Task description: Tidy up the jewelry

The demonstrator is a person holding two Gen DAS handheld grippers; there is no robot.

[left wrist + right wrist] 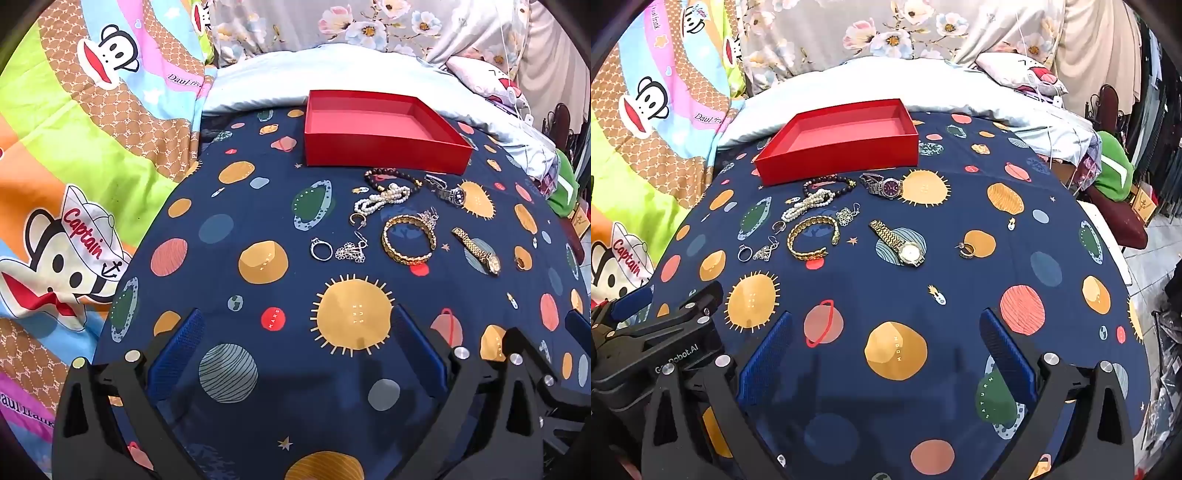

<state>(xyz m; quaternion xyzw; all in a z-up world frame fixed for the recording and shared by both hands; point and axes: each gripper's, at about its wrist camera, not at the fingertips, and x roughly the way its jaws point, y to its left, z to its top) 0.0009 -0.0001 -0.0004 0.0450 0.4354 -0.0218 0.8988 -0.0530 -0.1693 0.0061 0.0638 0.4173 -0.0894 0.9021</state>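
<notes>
While both tools hang above the near part of the navy planet-print bedspread, the left gripper has its blue pads spread wide with only cloth between them, and the right gripper stands just as wide and just as empty. In the right wrist view the left tool's black body shows at the lower left edge.

Beyond the fingers lies the jewelry, all loose on the cloth. Nearest in the left wrist view are a silver ring and, just beside it to the right, a silver flower earring. Next comes a gold bangle, lying flat, with a second silver filigree earring at its far rim. A gold watch lies to the right of the bangle, and well apart to its right sits a small gold hoop earring. Behind the ring are a small open hoop, a heap of pearl strands, and a dark beaded bracelet touching the pearls. A silver watch with a dark dial lies to the right of those.

Farthest stands a shallow red box, open on top, with nothing visible inside. Behind it a pale pillow and floral fabric close the scene; a cartoon-monkey quilt fills the left.
</notes>
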